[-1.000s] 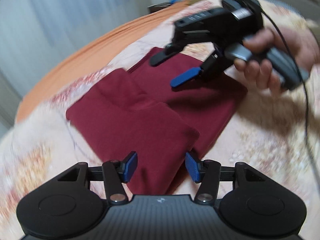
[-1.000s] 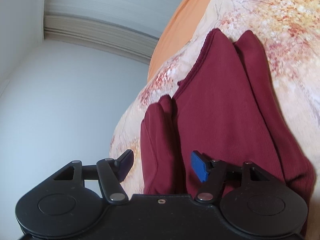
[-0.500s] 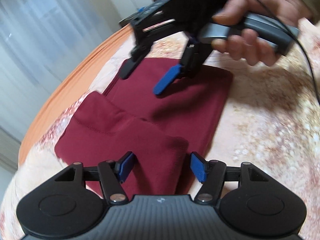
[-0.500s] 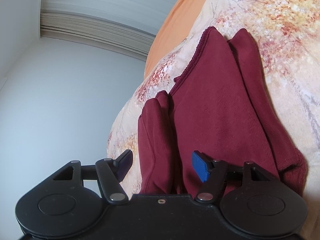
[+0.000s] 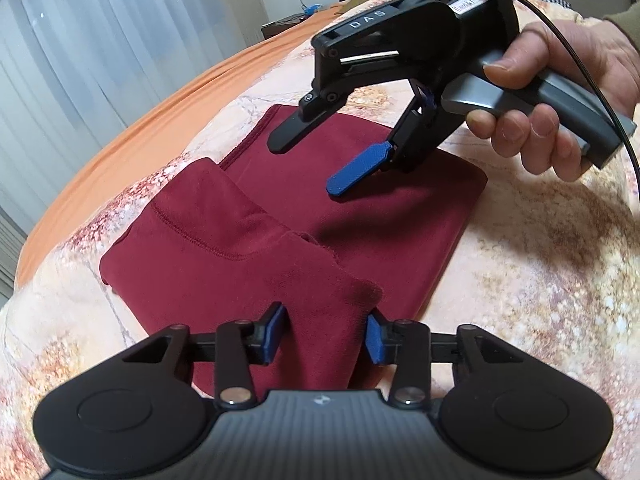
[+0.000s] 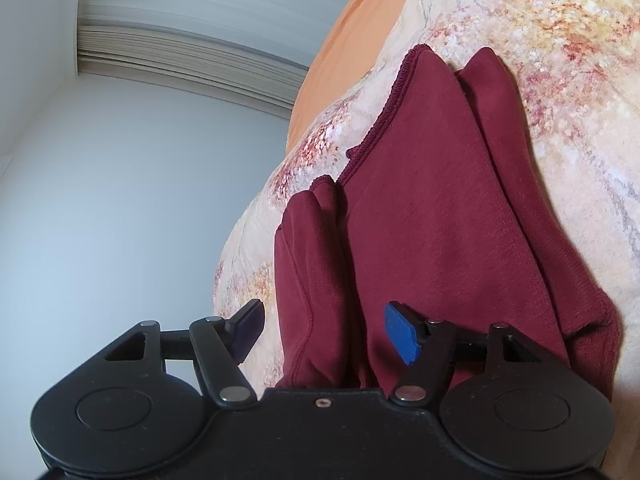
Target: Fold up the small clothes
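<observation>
A dark red garment (image 5: 400,216) lies partly folded on a floral bedspread (image 5: 540,280), with a sleeve or flap laid toward the near side. My left gripper (image 5: 325,336) points down at that near flap. Its jaws are closing with the flap's end between the blue pads, and I see no clear pinch. My right gripper (image 5: 310,168), held by a hand (image 5: 560,100), hovers open above the far half of the garment without touching it. In the right wrist view the garment (image 6: 440,200) runs away from my open right gripper (image 6: 326,332), with folded cloth lying below the gap.
An orange sheet (image 5: 160,120) borders the bedspread on the far left side. White curtains (image 5: 100,40) hang behind, and a dark bedside table (image 5: 288,26) stands by the wall. A cable (image 5: 592,80) trails from the right gripper. Bare bedspread (image 6: 560,60) lies right of the garment.
The left gripper's pads have drawn closer together around the near flap. In the left wrist view the right gripper has swung higher and closer, still open. The garment has not moved.
</observation>
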Demonstrator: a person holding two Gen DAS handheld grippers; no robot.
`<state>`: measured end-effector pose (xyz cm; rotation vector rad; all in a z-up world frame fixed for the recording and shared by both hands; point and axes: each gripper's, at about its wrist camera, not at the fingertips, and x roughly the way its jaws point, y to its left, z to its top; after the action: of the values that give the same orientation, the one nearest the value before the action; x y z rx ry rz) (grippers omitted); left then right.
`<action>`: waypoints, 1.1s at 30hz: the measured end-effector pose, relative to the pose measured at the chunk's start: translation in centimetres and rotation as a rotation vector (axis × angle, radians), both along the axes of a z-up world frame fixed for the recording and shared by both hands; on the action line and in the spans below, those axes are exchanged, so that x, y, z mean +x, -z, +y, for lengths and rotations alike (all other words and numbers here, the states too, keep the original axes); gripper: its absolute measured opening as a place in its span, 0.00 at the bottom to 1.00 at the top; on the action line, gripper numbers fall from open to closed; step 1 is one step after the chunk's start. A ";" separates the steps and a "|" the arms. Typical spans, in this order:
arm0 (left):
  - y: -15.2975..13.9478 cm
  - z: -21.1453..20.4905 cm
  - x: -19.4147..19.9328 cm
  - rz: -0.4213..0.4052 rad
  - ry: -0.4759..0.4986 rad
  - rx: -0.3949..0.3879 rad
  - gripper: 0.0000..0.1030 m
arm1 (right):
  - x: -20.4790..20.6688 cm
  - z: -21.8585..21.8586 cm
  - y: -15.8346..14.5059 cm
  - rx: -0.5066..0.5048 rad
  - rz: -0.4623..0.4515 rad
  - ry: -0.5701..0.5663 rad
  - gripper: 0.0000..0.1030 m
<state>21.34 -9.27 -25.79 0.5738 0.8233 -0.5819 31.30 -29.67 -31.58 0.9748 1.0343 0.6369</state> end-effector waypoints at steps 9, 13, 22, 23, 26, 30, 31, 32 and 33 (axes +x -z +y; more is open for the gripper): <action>-0.4 0.3 0.0 0.008 -0.008 -0.023 0.38 | 0.1 0.3 0.0 -0.008 0.004 -0.004 0.70; -1.1 0.9 0.2 0.008 -0.043 -0.073 0.26 | 0.3 0.6 -0.1 -0.009 0.007 -0.006 0.72; -3.9 8.3 -0.2 0.057 -0.426 -0.510 0.12 | 2.9 2.7 -1.2 -0.012 -0.011 -0.005 0.77; -4.1 8.8 -0.4 0.055 -0.446 -0.534 0.12 | 3.4 3.2 -1.2 -0.023 -0.010 -0.012 0.77; -4.6 9.5 -1.2 0.049 -0.465 -0.567 0.12 | 4.9 5.0 -0.9 -0.048 -0.002 -0.046 0.77; -5.1 9.6 -1.8 0.044 -0.453 -0.578 0.12 | 6.8 7.5 -0.2 -0.080 0.002 -0.093 0.71; -5.1 9.5 -1.8 0.043 -0.448 -0.574 0.12 | 7.2 8.0 -0.1 -0.083 -0.004 -0.105 0.56; -5.1 9.4 -1.9 0.041 -0.441 -0.565 0.12 | 7.5 8.3 -0.2 -0.090 -0.015 -0.110 0.43; -5.1 9.2 -2.0 0.038 -0.430 -0.556 0.12 | 7.7 8.5 -0.2 -0.093 -0.025 -0.118 0.17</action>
<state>19.39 -0.06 -20.68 -0.1244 0.7483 -0.3979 39.02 -21.18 -31.35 0.8276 1.0956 0.6901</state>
